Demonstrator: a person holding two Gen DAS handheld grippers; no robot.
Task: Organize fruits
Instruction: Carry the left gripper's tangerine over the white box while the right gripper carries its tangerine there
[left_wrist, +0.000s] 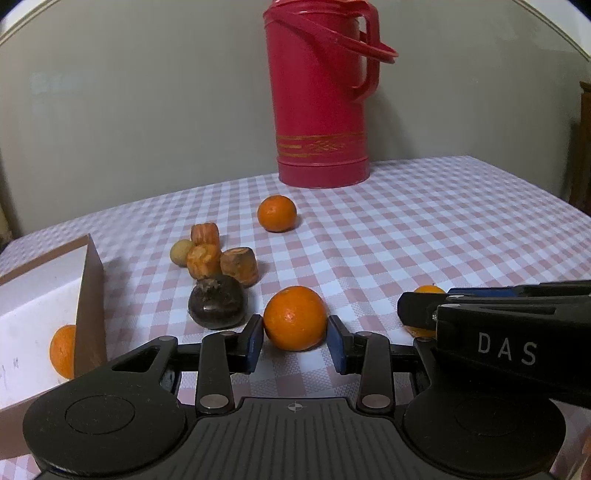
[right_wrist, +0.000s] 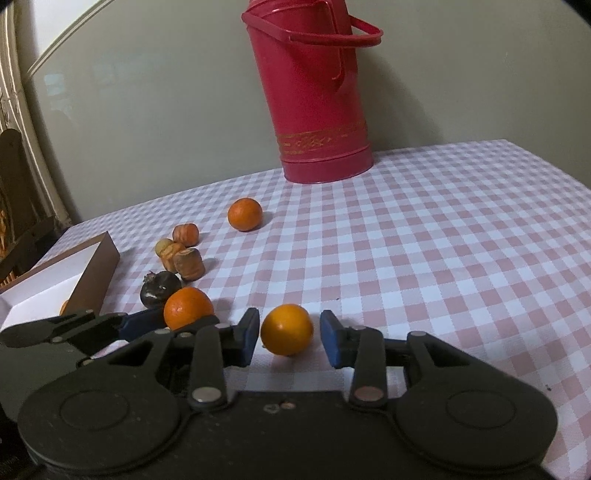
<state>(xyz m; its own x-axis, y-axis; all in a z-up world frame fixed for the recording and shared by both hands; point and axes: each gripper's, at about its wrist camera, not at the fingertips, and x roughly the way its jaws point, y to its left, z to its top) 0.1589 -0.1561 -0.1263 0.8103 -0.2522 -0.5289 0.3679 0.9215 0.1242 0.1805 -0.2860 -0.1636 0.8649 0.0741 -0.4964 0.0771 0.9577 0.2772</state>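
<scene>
My left gripper (left_wrist: 295, 341) is open with an orange (left_wrist: 295, 317) resting on the cloth between its blue pads, small gaps on both sides. My right gripper (right_wrist: 289, 338) is open around a second orange (right_wrist: 287, 329), also on the cloth. A third orange (left_wrist: 277, 213) lies farther back. A dark round fruit (left_wrist: 217, 302), three brownish-orange chunks (left_wrist: 240, 266) and a small yellowish fruit (left_wrist: 181, 252) cluster at left. A white box with brown walls (left_wrist: 90, 295) at left holds one orange (left_wrist: 62, 350).
A tall red thermos jug (left_wrist: 319, 96) stands at the back of the pink checked tablecloth (left_wrist: 443, 229). The right gripper's body (left_wrist: 498, 325) reaches in from the right in the left wrist view. The wall is just behind the table.
</scene>
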